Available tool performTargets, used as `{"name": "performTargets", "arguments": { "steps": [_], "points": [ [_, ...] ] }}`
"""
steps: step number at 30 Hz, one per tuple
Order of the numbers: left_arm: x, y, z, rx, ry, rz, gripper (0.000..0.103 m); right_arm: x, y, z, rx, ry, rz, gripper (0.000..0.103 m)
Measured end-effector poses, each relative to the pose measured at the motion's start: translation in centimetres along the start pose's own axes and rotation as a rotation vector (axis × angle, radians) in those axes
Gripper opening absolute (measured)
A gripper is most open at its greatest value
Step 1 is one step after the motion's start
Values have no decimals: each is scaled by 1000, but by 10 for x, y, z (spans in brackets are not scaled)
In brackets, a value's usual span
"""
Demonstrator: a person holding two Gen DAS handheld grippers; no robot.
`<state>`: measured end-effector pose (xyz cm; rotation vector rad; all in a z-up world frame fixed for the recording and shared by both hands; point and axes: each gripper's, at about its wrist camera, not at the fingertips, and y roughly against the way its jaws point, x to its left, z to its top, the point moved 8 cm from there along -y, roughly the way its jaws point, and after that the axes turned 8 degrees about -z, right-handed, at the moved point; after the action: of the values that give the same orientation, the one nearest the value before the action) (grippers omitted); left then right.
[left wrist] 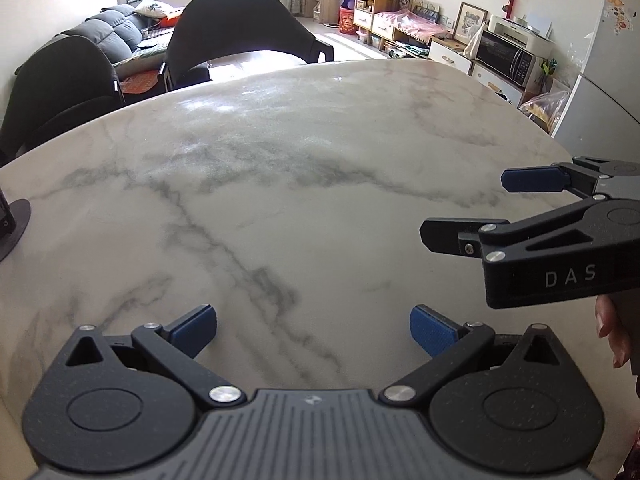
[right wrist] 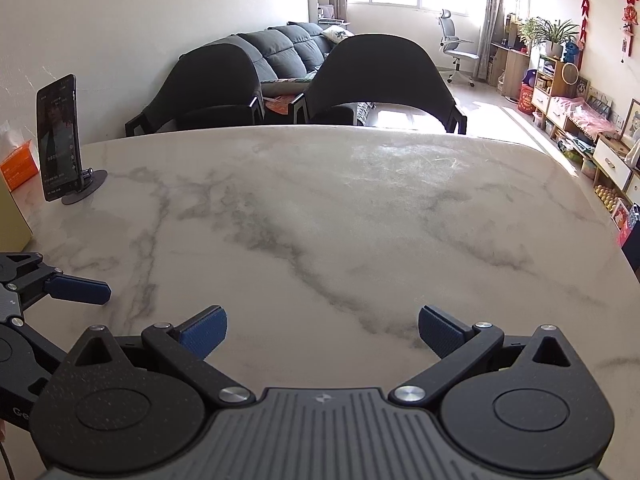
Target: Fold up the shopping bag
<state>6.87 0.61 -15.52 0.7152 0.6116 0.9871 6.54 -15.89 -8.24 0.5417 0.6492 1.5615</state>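
Marble table (right wrist: 340, 220) beneath both tongs, left gripper (left wrist: 313, 330) and right gripper (right wrist: 322, 332), each spread wide and holding nothing. Shopping bag in neither view; reaching blindly risks toppling the propped phone (right wrist: 58, 138).

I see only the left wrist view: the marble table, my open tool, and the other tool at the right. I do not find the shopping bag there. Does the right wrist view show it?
Observer: No. In the right wrist view no bag lies on the table ahead of the open right tool.
Operator: Then what is the dark disc at the left edge of my picture?
Observer: It is the base of a stand that holds a phone upright, near the table's left edge.
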Motion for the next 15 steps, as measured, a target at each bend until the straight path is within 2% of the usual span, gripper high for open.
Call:
{"name": "performTargets", "arguments": {
  "steps": [9, 15],
  "points": [
    [-2, -7, 7, -53, 80, 122, 103, -14, -8, -3, 20, -65, -37, 102],
    [-5, -9, 13, -65, 127, 159, 103, -28, -14, -5, 42, -145, -69, 102]
  ]
}}
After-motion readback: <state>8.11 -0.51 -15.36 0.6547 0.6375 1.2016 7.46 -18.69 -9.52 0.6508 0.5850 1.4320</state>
